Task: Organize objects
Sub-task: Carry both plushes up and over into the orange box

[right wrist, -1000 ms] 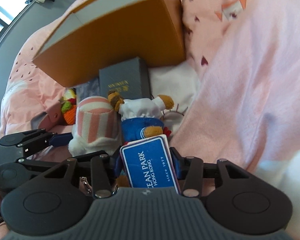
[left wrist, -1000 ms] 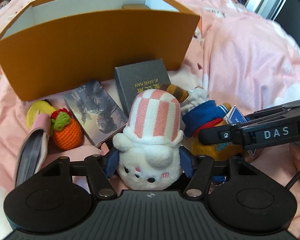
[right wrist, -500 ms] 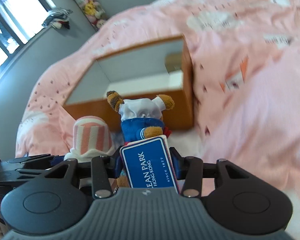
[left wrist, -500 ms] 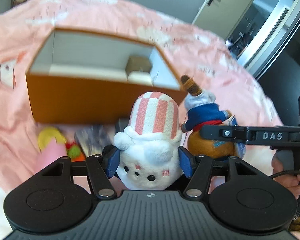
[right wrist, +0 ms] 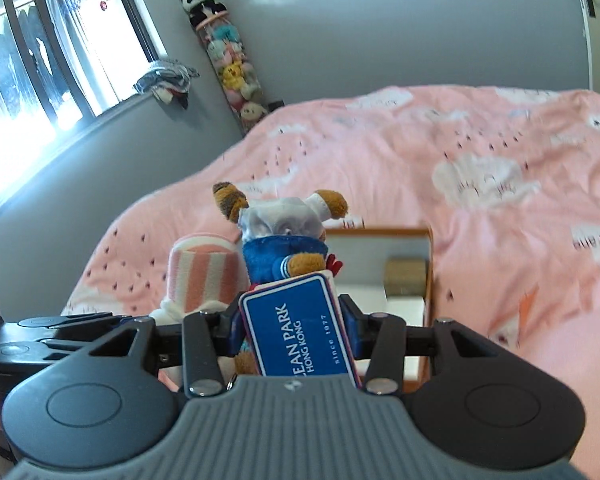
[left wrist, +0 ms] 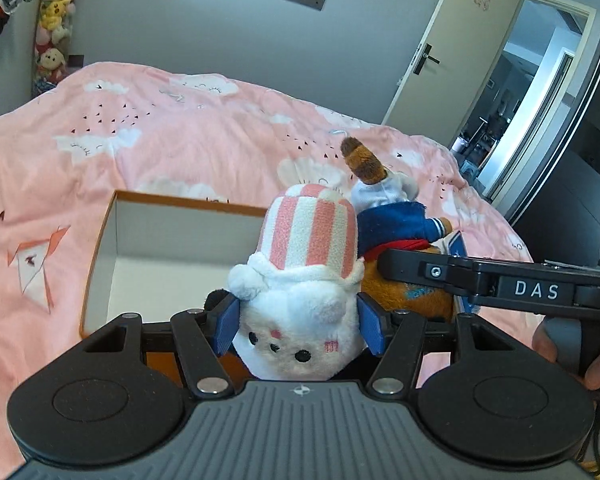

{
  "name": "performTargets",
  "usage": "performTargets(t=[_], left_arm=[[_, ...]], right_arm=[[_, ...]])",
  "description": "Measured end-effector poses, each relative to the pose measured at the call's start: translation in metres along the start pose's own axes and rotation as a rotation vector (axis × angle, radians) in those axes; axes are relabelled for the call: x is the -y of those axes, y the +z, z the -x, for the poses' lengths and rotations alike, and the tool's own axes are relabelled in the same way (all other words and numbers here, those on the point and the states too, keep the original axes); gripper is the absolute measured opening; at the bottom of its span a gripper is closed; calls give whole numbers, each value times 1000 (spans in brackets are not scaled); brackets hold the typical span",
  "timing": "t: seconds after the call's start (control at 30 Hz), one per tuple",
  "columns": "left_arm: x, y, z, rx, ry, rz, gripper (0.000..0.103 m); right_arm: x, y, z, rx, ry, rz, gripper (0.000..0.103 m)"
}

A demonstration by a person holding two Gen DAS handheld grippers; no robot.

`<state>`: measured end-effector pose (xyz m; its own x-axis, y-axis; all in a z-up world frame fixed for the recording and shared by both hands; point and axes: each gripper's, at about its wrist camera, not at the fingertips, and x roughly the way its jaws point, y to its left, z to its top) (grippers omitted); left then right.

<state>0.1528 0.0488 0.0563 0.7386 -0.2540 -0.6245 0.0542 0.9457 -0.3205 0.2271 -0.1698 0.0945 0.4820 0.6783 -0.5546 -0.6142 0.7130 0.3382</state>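
My left gripper point(left wrist: 298, 326) is shut on a white plush with a pink-striped hat point(left wrist: 300, 280), held upside down above the orange box point(left wrist: 100, 248). My right gripper point(right wrist: 296, 334) is shut on a brown plush in a blue sailor outfit point(right wrist: 288, 256) with a blue "Ocean Park" tag point(right wrist: 300, 336), also over the box point(right wrist: 430, 280). The two plushes hang side by side; the sailor plush shows in the left wrist view point(left wrist: 396, 228) and the striped plush in the right wrist view point(right wrist: 204, 276). The box has a white inside and holds a small brown block point(right wrist: 404, 276).
The box lies on a bed with a pink cloud-print duvet point(left wrist: 180, 140). A grey wall with a column of hanging plush toys point(right wrist: 232, 72) stands behind. A door point(left wrist: 440, 52) is at the right, a window point(right wrist: 40, 60) at the left.
Both grippers have risen with their plushes from the bed to above the box. The books and the orange knitted toy in front of the box have dropped out of view.
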Motion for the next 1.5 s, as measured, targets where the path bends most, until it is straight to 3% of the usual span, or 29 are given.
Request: performTargets(t=[0.23,0.6,0.8,0.97,1.27,1.5], left_arm=[[-38,36,-47,-115,18,60,70],[-73,41,-139,-316,136,49,68],[-81,41,-165,-336,152,-1,68],[-96,40,-184,-397,127,30,68],[-115,33,-199,-418,123,84,71],[-120,39,-189,-404,56,95,74]], right_arm=[[14,32,-54,-44,-7,-48,48],[56,21,-162,-281,-70,-136,48],[74,17,-203,-365,-101,-198,48],[80,14,-227,-427,-114,-200,48],[79,9,-246,-455,-144,-142,52],[77,14,-238,-442,-100,-86,55]])
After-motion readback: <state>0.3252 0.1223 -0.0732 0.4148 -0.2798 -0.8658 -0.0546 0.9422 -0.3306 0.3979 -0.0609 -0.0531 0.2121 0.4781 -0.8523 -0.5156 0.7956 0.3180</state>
